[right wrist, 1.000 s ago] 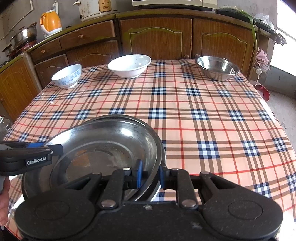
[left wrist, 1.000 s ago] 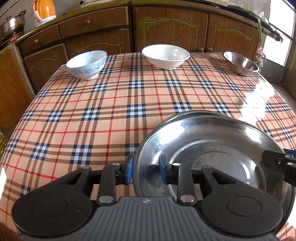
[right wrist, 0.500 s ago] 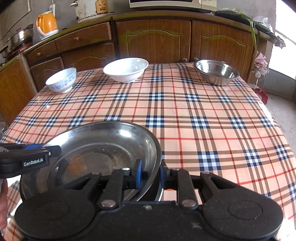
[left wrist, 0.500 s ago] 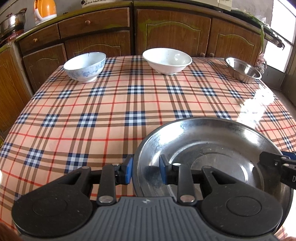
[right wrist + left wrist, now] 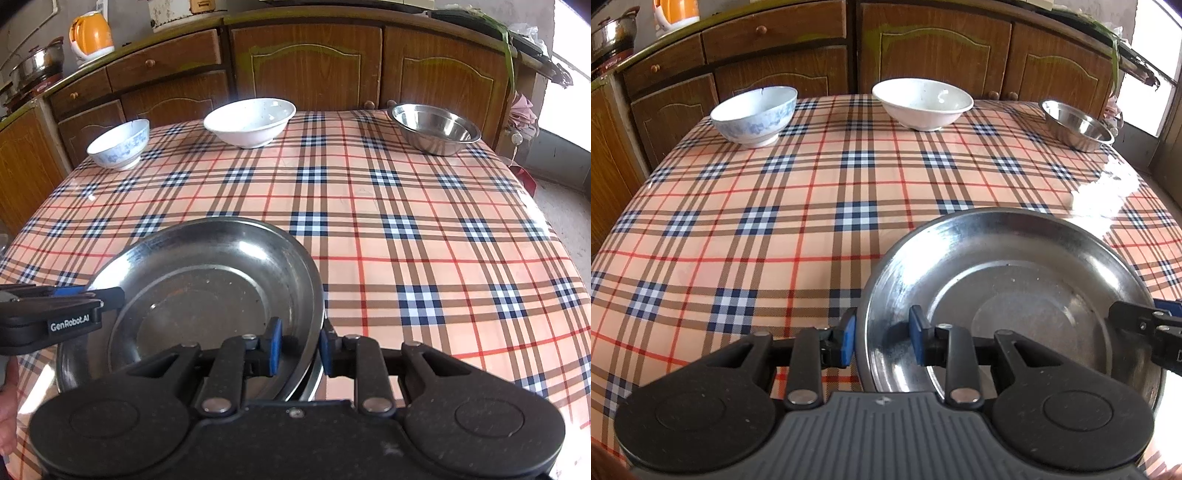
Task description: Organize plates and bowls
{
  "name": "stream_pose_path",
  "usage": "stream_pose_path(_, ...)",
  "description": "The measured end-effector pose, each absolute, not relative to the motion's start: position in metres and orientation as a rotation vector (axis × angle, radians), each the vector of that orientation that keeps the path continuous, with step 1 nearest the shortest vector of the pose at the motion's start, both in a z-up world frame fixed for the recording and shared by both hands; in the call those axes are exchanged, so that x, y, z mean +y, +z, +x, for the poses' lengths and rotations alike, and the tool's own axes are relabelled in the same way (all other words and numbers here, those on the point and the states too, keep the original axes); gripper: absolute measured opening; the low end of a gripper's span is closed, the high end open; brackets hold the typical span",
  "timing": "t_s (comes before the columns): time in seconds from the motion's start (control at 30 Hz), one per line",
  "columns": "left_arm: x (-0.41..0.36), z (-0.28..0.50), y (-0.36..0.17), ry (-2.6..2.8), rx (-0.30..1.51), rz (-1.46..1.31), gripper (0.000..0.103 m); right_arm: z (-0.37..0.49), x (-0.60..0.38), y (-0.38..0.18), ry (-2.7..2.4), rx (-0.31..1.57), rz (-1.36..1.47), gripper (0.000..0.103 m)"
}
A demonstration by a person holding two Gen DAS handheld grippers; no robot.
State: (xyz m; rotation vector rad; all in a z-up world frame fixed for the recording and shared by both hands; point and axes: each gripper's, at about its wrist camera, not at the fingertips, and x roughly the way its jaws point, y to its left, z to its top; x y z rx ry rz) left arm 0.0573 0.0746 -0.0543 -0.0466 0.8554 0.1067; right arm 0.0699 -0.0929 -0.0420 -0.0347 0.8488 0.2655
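Left wrist view: the left gripper (image 5: 881, 339) straddles the near-left rim of the steel plate (image 5: 1015, 280) at lower right – whether its blue pads press the rim cannot be told. Three bowls line the top of the frame.

Right wrist view: the right gripper (image 5: 298, 345) brackets the plate's (image 5: 207, 280) right rim at lower centre – its jaws are opening, pads apart from the metal.

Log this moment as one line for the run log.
left gripper: shut on steel plate rim | right gripper: jaws opening, plate's opposite rim between them | stage: releasing plate
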Motion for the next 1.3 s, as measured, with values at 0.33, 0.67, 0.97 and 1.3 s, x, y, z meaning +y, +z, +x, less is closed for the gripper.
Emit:
stream_pose_path(0.33,0.072,0.058,-0.056,0.102,0.855,-0.035,0.031,0.069,-0.09,-0.042,0.28,0.852,-0.05,0.037)
stream_pose_path(0.67,0.076,0.056,-0.052,0.107,0.845,-0.056,0.031,0.065,-0.101,-0.036,0.27,0.831,-0.031,0.04)
stream_pose_path(0.97,0.078,0.049,-0.047,0.106,0.828,-0.067,0.046,0.052,-0.112,-0.02,0.243,0.739,-0.033,0.077)
stream_pose_path(1.3,0.081,0.047,-0.05,0.106,0.829,-0.057,0.084,0.052,-0.118,-0.046,0.222,0.775,-0.002,0.079)
